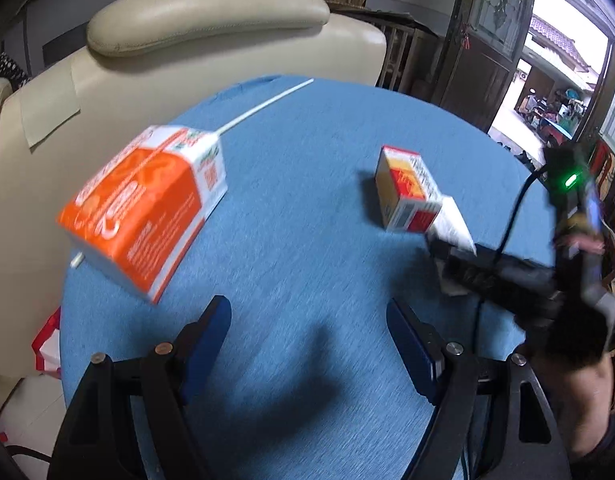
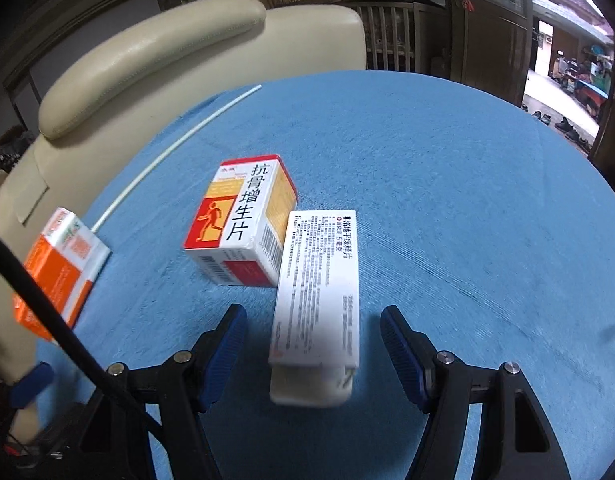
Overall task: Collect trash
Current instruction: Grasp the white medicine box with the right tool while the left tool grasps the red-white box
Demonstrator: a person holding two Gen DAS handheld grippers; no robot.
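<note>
Left claw: the left gripper (image 1: 309,322) hovered over the blue table (image 1: 307,184), jaws spread, nothing between them.
Right claw: the right gripper (image 2: 313,334) had its jaws apart around the white box (image 2: 317,288), with a gap on each side.
White box: it lay flat, its far end touching the red-and-yellow box (image 2: 239,220).
Orange carton: at the table's left edge (image 1: 143,208), with a white straw (image 1: 267,104) behind it.
Left view only: the right gripper from the side (image 1: 459,256), and a red bag (image 1: 47,344) below the table edge.
Right view only: the print on the boxes was legible.
</note>
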